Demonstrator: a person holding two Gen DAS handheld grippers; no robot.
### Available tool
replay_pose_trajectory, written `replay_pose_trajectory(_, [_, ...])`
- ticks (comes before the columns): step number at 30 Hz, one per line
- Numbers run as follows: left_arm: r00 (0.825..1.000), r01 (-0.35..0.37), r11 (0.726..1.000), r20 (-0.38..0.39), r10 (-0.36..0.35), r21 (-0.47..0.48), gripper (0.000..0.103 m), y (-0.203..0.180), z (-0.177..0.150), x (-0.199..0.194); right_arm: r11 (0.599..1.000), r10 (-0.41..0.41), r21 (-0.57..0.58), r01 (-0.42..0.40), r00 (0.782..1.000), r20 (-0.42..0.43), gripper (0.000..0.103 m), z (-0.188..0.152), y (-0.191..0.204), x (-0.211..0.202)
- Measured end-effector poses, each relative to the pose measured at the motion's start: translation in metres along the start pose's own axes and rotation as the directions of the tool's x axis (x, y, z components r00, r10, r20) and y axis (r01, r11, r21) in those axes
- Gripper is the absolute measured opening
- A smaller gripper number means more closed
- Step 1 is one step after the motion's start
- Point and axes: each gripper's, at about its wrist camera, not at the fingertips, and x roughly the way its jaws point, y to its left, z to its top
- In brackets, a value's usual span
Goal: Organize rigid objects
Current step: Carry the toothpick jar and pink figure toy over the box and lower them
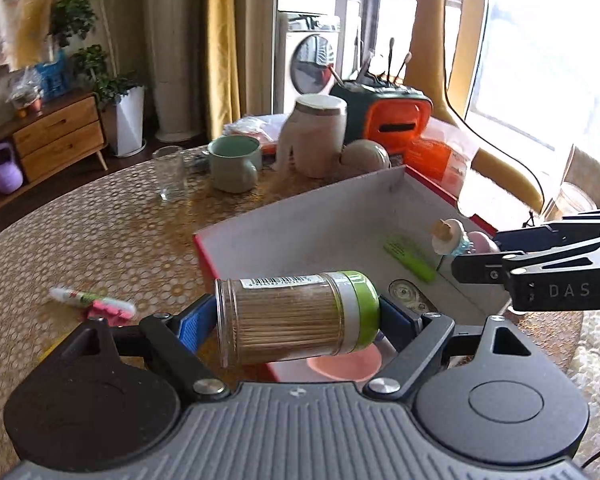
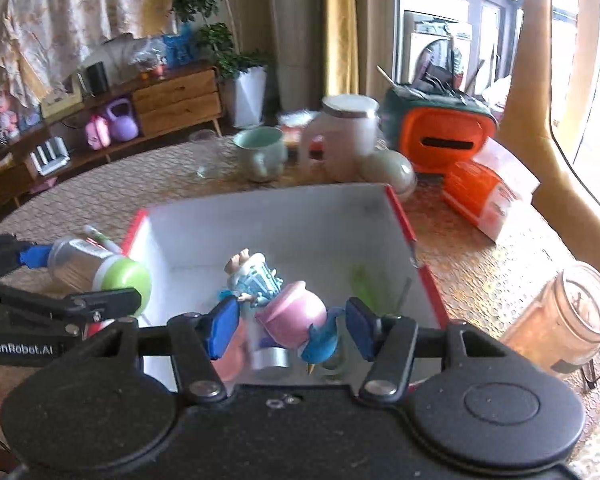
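Note:
A clear toothpick jar (image 1: 292, 312) with a green lid lies sideways between the blue pads of my left gripper (image 1: 296, 318), which is shut on it above the near left corner of a red-edged white box (image 1: 300, 224). My right gripper (image 2: 292, 328) is shut on a small figurine (image 2: 292, 312) with a pink skirt, a pale blue dress and a blue bird, held over the box (image 2: 260, 220). In the left wrist view the right gripper (image 1: 472, 256) reaches in from the right with the figurine (image 1: 456, 236) at its tip. The right wrist view shows the jar (image 2: 100, 268) at the left.
In the box lie a green strip (image 1: 410, 258), a round metal piece (image 1: 402, 292) and a pink dish (image 1: 344, 362). On the patterned table (image 1: 100, 232) are a marker (image 1: 92, 302), a glass (image 1: 170, 172), a green mug (image 1: 234, 162), a white jar (image 1: 316, 136), an orange holder (image 1: 396, 114) and a glass jar (image 2: 564, 320).

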Motion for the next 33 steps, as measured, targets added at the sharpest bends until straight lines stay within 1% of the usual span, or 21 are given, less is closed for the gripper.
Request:
replay_pose_trajectory(4, [1.0,-0.013,1.0,-0.022,0.013,0.011,0.086,-0.005,0.007,0.023,1.0,-0.023,-0.009,0.023,0.999,-0.026,0.058,-0.007,-0.011,0.011])
replay_pose_trajectory(9, [0.999,-0.032,0.999,-0.042,0.033,0.036,0.087,-0.014,0.02,0.048,0.999,-0.026,-0.024,0.025,0.998,-0.052,0.058,-0.012,-0.016,0.024])
replay_pose_trajectory(16, [0.995,-0.013,0.999,-0.097,0.016,0.039,0.087,-0.026,0.041,0.089,0.998,-0.027,-0.061,0.022,0.996,-0.08,0.058,-0.016,-0.014,0.039])
replay_pose_trajectory(21, [0.99,-0.003,0.998,-0.138,0.011,0.055,0.087,-0.036,0.049,0.116,0.996,-0.023,-0.09,0.015,0.996,-0.092,0.058,-0.016,-0.01,0.048])
replay_pose_trajectory(25, [0.984,0.01,0.998,-0.179,0.001,0.06,0.087,-0.04,0.055,0.137,0.993,-0.016,-0.122,0.004,0.995,-0.102,0.058,-0.016,-0.005,0.055])
replay_pose_trajectory(27, [0.982,0.011,0.997,-0.189,0.004,0.079,0.087,-0.044,0.056,0.145,0.991,-0.017,-0.137,0.002,0.994,-0.108,0.058,-0.017,-0.002,0.058])
replay_pose_trajectory(29, [0.979,0.027,0.995,-0.206,-0.006,0.099,0.087,-0.048,0.057,0.153,0.989,-0.02,-0.149,0.003,0.993,-0.115,0.057,-0.018,-0.001,0.061])
replay_pose_trajectory(33, [0.972,0.045,0.994,-0.235,-0.02,0.098,0.087,-0.053,0.058,0.165,0.985,-0.023,-0.174,-0.001,0.991,-0.133,0.057,-0.021,0.003,0.067])
